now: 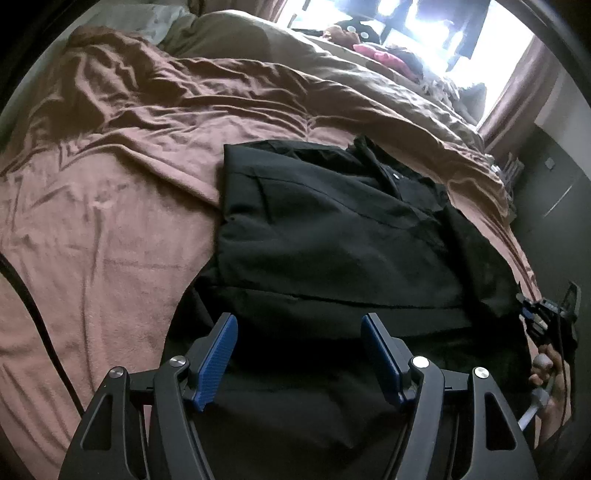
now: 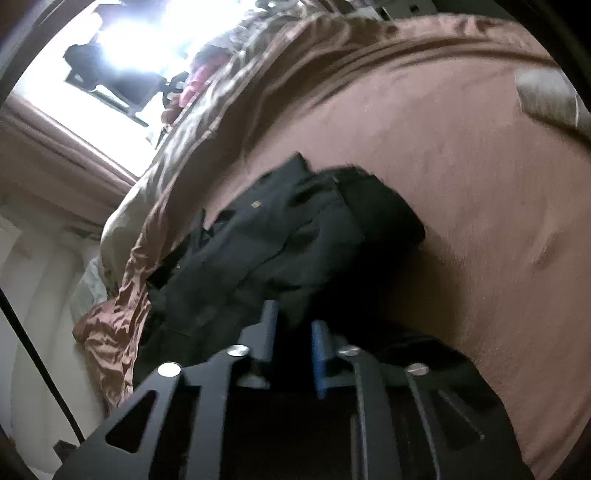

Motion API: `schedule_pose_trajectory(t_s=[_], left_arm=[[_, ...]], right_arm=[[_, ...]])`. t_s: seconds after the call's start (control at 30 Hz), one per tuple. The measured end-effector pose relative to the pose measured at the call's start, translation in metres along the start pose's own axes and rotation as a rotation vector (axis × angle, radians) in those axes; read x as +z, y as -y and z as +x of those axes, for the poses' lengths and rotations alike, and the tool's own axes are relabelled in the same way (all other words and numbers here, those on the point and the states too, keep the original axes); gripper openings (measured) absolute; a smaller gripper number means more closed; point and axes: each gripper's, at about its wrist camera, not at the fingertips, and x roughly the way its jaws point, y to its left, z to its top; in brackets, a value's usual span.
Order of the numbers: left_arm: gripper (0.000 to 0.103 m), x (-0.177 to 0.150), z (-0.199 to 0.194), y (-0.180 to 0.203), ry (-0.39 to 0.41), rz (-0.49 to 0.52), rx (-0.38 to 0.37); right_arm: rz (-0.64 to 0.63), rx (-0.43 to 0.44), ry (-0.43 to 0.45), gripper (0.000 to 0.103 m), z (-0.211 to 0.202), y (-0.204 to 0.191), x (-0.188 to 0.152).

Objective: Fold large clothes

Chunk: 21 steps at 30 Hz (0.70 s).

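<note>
A large black garment [image 1: 332, 229] lies partly folded on a pink-brown bedspread [image 1: 110, 221]. My left gripper [image 1: 299, 354] is open just above the garment's near edge, its blue pads [image 1: 216, 358] wide apart with nothing between them. In the right wrist view the same black garment [image 2: 280, 236] lies bunched near the bed's edge. My right gripper [image 2: 295, 332] has its jaws close together on a fold of black cloth at the garment's near end. The right gripper and the hand holding it also show in the left wrist view [image 1: 546, 314] at the garment's right side.
A beige duvet [image 1: 295, 74] is heaped at the far side of the bed, with pink and dark items [image 1: 380, 55] beyond it under a bright window [image 1: 461, 29]. The bed edge drops to the floor at the right [image 1: 554, 184]. Curtains [image 2: 55, 147] hang by the window.
</note>
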Motion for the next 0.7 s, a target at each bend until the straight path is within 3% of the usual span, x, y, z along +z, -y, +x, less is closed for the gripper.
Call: schedule_pose_trajectory(t_s=[0.27,0.4,0.53,0.7], left_arm=[[0.071,0.009,-0.026,-0.011,0.047,-0.041,-0.047],[0.071,0.011,-0.036,-0.023,0.060,-0.094,-0.083],[0.071,0.015,-0.047,-0.038,0.082,-0.144,-0.111],[0.071,0.018,-0.057,-0.054,0.105,-0.205,-0.142]], right_arm=[[-0.186,0.057,0.062,0.002,-0.021,-0.087,-0.031],[-0.306,0.036,0.074,0.002,-0.022,-0.131,-0.057],[-0.377,0.060,0.062,0.001,-0.026,-0.134,-0.095],[-0.470,0.094,0.012,0.001,0.004,-0.152,-0.117]])
